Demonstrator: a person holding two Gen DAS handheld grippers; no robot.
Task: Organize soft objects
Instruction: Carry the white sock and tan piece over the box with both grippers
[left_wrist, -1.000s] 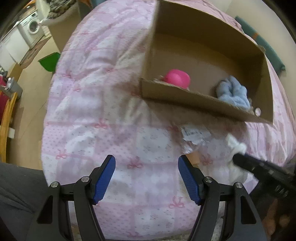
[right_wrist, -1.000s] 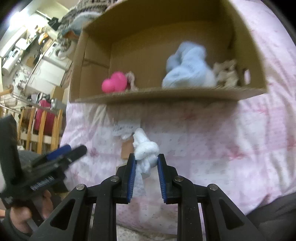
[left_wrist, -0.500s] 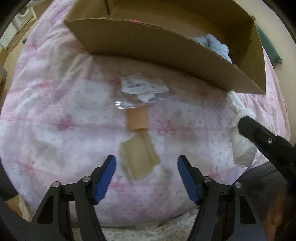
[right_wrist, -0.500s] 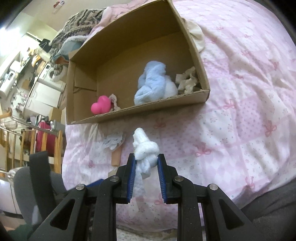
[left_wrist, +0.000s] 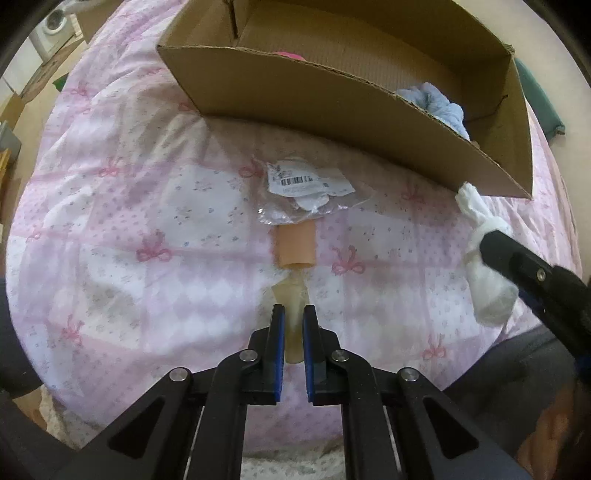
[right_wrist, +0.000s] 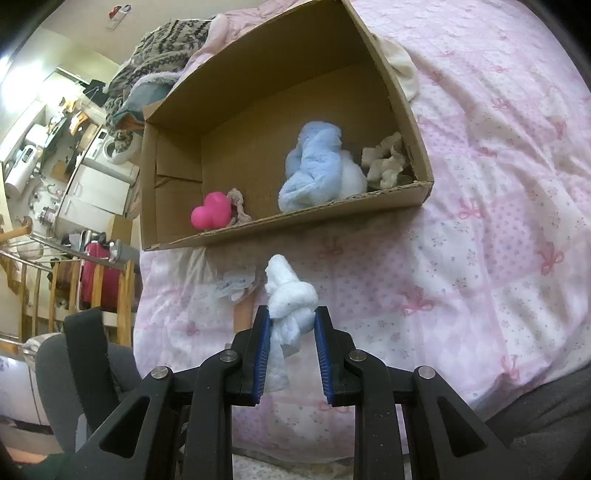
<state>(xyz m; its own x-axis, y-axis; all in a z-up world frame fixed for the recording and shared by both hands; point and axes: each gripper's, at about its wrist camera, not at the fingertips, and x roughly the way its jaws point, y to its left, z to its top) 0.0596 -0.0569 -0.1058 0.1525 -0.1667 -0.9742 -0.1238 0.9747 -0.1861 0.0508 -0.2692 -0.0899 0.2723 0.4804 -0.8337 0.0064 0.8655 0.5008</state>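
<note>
A cardboard box (left_wrist: 332, 99) (right_wrist: 421, 184) lies on a pink bedspread (left_wrist: 147, 221). It holds a pink heart toy (right_wrist: 212, 215), a blue plush (right_wrist: 314, 166) and a beige knotted cloth (right_wrist: 386, 162). My left gripper (left_wrist: 293, 314) is shut on a pale beige soft piece (left_wrist: 293, 306) lying on the bed, just below an orange-tan tube (left_wrist: 296, 245). My right gripper (right_wrist: 291, 317) is shut on a white knotted cloth (right_wrist: 290, 291), held above the bed in front of the box; the cloth also shows in the left wrist view (left_wrist: 484, 266).
A clear plastic bag with a barcode label (left_wrist: 306, 192) lies between the tube and the box. Blankets (right_wrist: 162, 48) are piled behind the box. A washing machine (left_wrist: 55, 26), a wooden rack (right_wrist: 55, 288) and kitchen clutter stand left of the bed.
My left gripper has closed from wide open onto the pale beige piece. My right gripper has kept its hold on the white cloth and drawn back slightly from the box.
</note>
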